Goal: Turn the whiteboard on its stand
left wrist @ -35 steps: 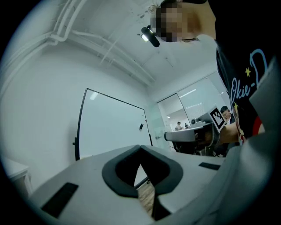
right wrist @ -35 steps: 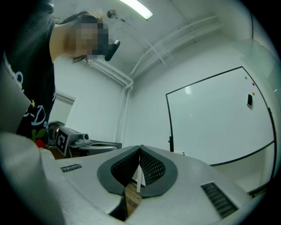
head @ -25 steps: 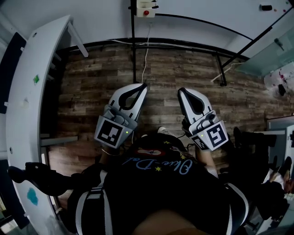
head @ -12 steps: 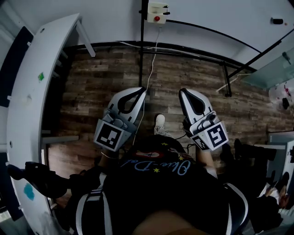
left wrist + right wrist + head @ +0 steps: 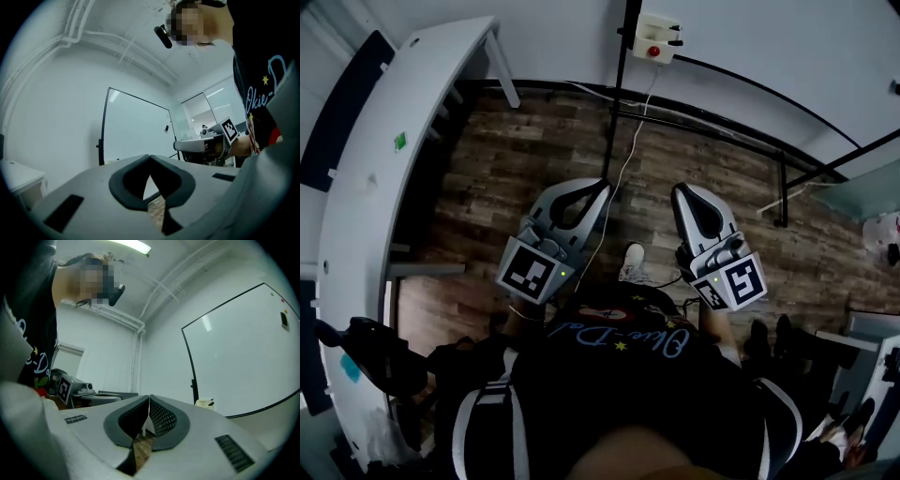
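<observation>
We found left tongs [image 5: 602, 186] and right tongs [image 5: 680, 190] shut, empty — well short of the whiteboard [image 5: 243, 348], which stood upright ahead, long axis crosswise; the right tongs seemed nearer its face.

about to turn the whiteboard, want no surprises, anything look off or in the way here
Nothing looks spilled or broken. One oddity: a loose white cable trails from the white box by the whiteboard stand across the wood floor toward the person's shoe; it could snag.
</observation>
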`<state>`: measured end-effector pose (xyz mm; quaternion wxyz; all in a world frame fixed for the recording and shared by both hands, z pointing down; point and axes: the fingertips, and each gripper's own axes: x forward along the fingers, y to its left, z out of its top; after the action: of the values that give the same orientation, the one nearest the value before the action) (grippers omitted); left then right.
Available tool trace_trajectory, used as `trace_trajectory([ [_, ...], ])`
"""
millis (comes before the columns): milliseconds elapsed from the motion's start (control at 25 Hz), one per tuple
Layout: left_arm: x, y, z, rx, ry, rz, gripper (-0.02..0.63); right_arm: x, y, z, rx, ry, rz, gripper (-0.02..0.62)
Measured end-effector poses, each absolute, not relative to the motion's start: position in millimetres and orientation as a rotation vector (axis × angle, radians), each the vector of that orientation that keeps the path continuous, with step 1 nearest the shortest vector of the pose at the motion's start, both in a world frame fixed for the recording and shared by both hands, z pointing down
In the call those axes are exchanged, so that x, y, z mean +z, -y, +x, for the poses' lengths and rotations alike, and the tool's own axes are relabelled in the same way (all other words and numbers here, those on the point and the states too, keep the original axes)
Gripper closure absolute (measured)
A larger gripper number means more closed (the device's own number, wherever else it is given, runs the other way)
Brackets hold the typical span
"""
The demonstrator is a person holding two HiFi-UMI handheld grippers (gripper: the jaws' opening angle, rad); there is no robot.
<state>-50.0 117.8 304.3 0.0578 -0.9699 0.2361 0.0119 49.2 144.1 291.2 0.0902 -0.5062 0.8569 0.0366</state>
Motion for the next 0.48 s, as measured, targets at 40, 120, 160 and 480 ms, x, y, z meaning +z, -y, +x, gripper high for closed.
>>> trace_trajectory([
  [40, 304.1, -114.0, -49.1, 0.033, -0.724, -2.94, 0.597, 291.2, -139.4, 51.1, 0.107, -2.548, -1.5, 0.555],
  [120, 304.2, -105.6, -47.7, 0.022, -0.748, -2.935, 0.597, 291.8, -130.2, 54.3, 0.101, -2.553, -1.484, 0.555],
  [160, 303.7, -101.6, -47.0, 0.019, -0.76, -2.93, 0.597, 292.4, -125.8, 55.7, 0.097, -2.558, -1.474, 0.555],
  [480, 302.6, -77.8, -44.2, -0.016, -0.861, -2.896, 0.597, 294.4, -94.2, 66.3, 0.076, -2.577, -1.399, 0.555],
])
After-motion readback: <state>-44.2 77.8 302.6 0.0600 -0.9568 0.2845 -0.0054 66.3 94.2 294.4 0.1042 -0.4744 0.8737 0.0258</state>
